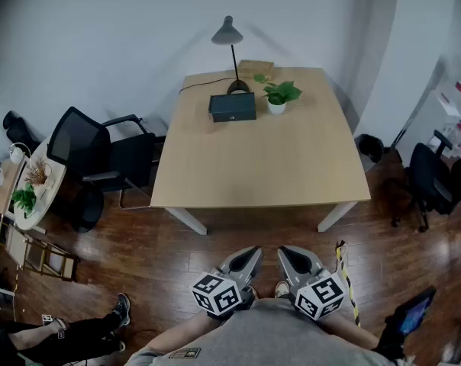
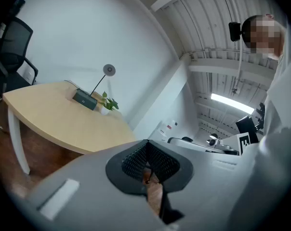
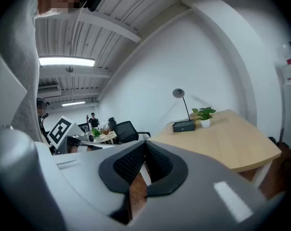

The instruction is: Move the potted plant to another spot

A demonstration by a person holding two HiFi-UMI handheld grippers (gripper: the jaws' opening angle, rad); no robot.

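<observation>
A small potted plant with green leaves in a white pot stands near the far edge of the wooden table. It also shows far off as the potted plant in the left gripper view and the potted plant in the right gripper view. Both grippers are held close to the person's body, well short of the table. The left gripper is shut with nothing in it, its pads pressed together. The right gripper is shut and empty too, pads meeting.
A dark box and a black desk lamp stand beside the plant. A black office chair is left of the table, another chair at right. A round side table with small plants stands far left. A person's legs lie bottom left.
</observation>
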